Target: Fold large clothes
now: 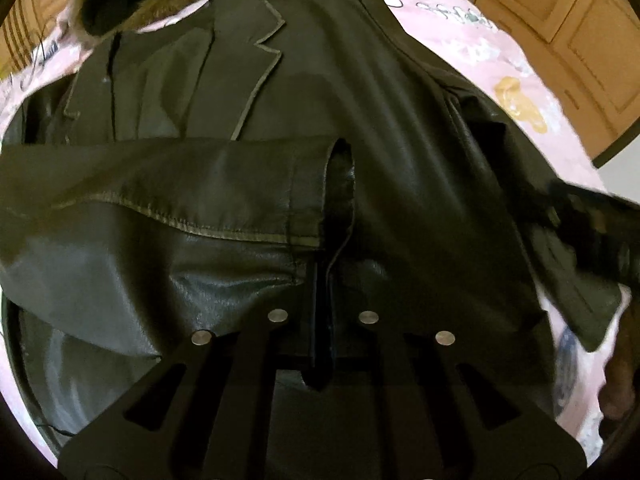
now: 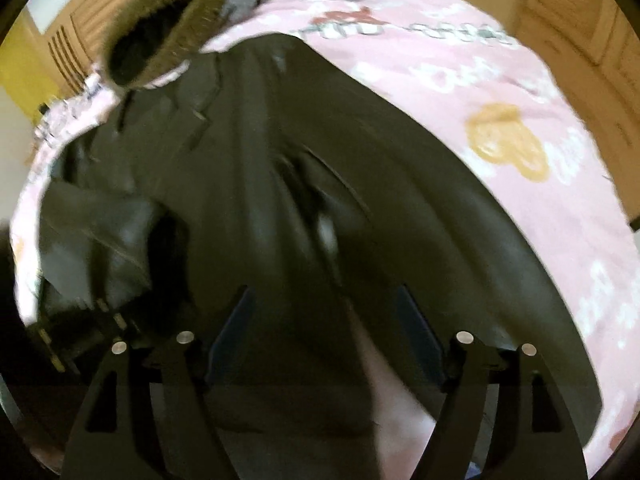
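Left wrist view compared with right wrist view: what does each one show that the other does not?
Only the left wrist view shows the sleeve folded across the dark leather jacket, its cuff opening sharp, and the left gripper with jaws closed. Only the right wrist view shows the right gripper with jaws wide open. Both show the jacket's lapel, the pink printed bedsheet and the fur-trimmed hood.

Black leather coat (image 1: 380, 128), flat, sleeve folded across
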Demonstrator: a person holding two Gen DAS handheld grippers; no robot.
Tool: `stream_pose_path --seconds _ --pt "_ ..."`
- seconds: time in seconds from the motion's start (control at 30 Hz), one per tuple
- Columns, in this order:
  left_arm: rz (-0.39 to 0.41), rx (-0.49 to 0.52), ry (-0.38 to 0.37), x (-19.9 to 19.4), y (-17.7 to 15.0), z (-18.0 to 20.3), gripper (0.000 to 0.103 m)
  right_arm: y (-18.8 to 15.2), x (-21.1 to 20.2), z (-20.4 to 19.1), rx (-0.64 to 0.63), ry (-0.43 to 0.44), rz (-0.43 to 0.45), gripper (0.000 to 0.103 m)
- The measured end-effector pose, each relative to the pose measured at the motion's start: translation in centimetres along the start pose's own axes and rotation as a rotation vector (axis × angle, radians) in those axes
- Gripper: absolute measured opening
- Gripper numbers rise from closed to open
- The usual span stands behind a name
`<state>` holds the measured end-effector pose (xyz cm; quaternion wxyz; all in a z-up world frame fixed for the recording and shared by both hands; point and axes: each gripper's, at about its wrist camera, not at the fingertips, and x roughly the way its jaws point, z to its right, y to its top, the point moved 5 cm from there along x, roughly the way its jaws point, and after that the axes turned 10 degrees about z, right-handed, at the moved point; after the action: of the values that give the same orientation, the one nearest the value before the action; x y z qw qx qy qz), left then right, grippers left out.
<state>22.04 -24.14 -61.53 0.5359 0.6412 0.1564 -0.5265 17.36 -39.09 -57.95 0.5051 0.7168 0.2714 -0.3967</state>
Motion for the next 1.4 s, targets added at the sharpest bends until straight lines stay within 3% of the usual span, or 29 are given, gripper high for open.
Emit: stream_pose_path --seconds 0.1,0.27,0.43,0.57,0.63,0.7,0.73,0.77,0.8,0.83,0.93,1.17,1.4 --pt "0.009 -0.007 0.002 -0.8 -0.5 -0.6 0.007 1.7 1.5 -3.1 0.017 0.113 -0.045 0.07" --pt "0.043 -0.011 0.019 -1.2 -1.6 -0.8 0.007 2.2 6.2 -7.9 0.05 0.292 -0.258 0.059" --pt "0.104 -0.003 0.001 -1.5 -2.8 -0.8 0.007 1.3 8.0 -9.6 0.035 0.307 -0.347 0.059" --pt "0.16 -0.056 -0.048 -1.9 -3.5 -1.3 0.007 0.3 8.5 -10.1 0.065 0.314 -0.405 0.058" --pt "0.183 -0.077 -0.065 -2.0 -3.5 -1.5 0.007 0.0 8.5 -10.4 0.059 0.314 -0.415 0.052" --pt "0.2 -0.104 -0.139 -2.2 -3.7 -1.3 0.023 -0.5 8.7 -11.1 0.049 0.318 -0.436 0.028" --pt "0.205 -0.116 -0.169 -2.3 -3.7 -1.2 0.031 -0.6 8.8 -11.3 0.041 0.314 -0.441 0.025" --pt "0.216 -0.133 -0.208 -2.5 -3.6 -1.1 0.05 -0.8 8.9 -11.7 0.026 0.309 -0.445 0.019" --pt "0.228 -0.136 -0.225 -2.7 -3.6 -0.8 0.057 -1.0 8.8 -12.1 0.026 0.324 -0.445 0.009" --pt "0.239 -0.127 -0.219 -2.9 -3.6 -0.6 0.057 -1.0 8.7 -12.1 0.033 0.331 -0.443 0.006" --pt "0.229 -0.06 -0.17 -2.9 -3.8 0.1 0.059 -0.6 8.3 -12.5 0.028 0.327 -0.417 0.005" --pt "0.232 -0.078 -0.154 -5.6 -4.8 -1.3 0.062 3.9 5.6 -9.9 0.083 0.318 -0.276 0.004" --pt "0.268 -0.051 -0.051 -9.8 -5.7 -5.3 0.068 8.8 4.3 -4.9 0.063 0.196 -0.185 0.004"
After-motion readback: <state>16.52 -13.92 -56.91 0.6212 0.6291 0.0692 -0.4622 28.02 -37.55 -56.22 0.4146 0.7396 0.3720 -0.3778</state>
